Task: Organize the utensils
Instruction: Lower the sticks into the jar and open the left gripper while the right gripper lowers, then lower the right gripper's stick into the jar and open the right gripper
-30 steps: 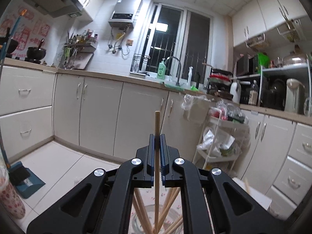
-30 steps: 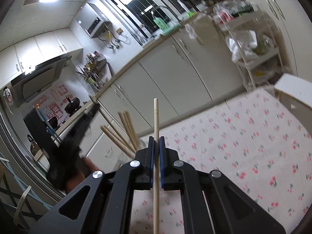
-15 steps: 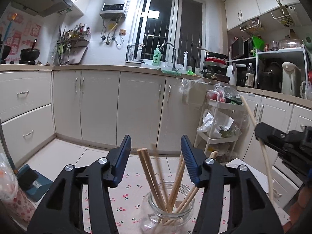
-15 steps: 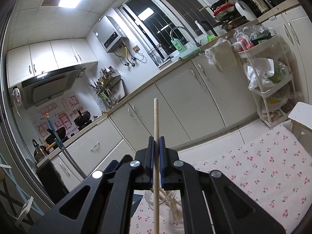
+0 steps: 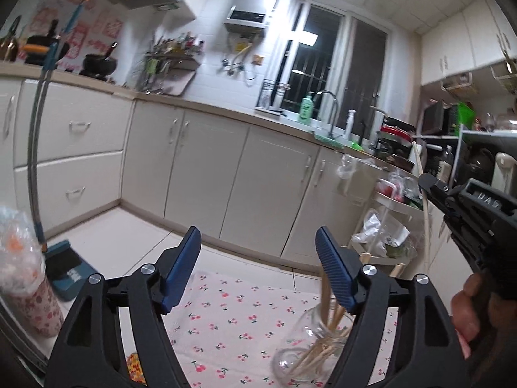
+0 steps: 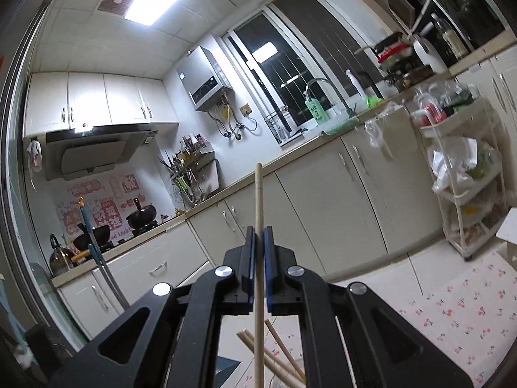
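A clear glass jar (image 5: 300, 352) stands on the cherry-print tablecloth (image 5: 232, 317) and holds several wooden chopsticks (image 5: 326, 294). My left gripper (image 5: 257, 271) is open and empty, above and just left of the jar. My right gripper (image 6: 258, 252) is shut on one upright wooden chopstick (image 6: 258, 200); it hangs over the chopstick tips (image 6: 274, 355) in the jar below. In the left wrist view the right gripper (image 5: 433, 184) shows at the right edge with its chopstick (image 5: 423, 207), above and right of the jar.
A pink patterned cup (image 5: 29, 294) stands at the table's left edge. Cream kitchen cabinets (image 5: 226, 177) run behind, a white trolley (image 5: 384, 232) of bags stands at the right, and a mop handle (image 5: 35, 148) leans at the left.
My left gripper let go of its chopstick into the jar, opened and drew back to the left. My right gripper has come over the jar with its chopstick.
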Available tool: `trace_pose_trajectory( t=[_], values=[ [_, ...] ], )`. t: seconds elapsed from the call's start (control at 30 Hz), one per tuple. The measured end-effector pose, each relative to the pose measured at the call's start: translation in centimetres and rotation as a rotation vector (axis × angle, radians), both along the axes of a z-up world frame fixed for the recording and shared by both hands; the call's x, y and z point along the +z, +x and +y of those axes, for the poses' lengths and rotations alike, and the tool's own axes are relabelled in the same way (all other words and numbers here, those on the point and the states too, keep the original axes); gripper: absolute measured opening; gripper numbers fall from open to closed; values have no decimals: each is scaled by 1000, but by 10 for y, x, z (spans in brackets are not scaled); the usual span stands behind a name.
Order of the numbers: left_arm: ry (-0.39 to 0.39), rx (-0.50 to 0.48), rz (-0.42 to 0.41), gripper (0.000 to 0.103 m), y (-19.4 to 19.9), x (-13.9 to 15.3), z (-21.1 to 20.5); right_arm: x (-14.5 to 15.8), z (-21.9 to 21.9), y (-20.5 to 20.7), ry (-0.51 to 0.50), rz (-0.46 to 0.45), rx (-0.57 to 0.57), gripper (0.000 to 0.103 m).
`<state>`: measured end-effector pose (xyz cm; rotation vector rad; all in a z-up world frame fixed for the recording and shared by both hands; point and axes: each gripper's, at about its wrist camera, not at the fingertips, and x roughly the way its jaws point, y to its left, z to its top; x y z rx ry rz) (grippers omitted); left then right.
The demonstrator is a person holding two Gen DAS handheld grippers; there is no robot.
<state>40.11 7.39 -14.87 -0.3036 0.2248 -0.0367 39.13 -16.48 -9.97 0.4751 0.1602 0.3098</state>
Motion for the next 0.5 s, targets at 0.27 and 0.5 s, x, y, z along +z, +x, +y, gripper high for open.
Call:
trace_pose_trajectory(
  t=[0.27,0.5],
  values=[
    [-71,58,69,75,9,-15,21,-29,24,19,-90,22,-22,6],
    [-75,74,88,78,12,-19,25,-46,40,22,-192,20,-47,6]
  ],
)
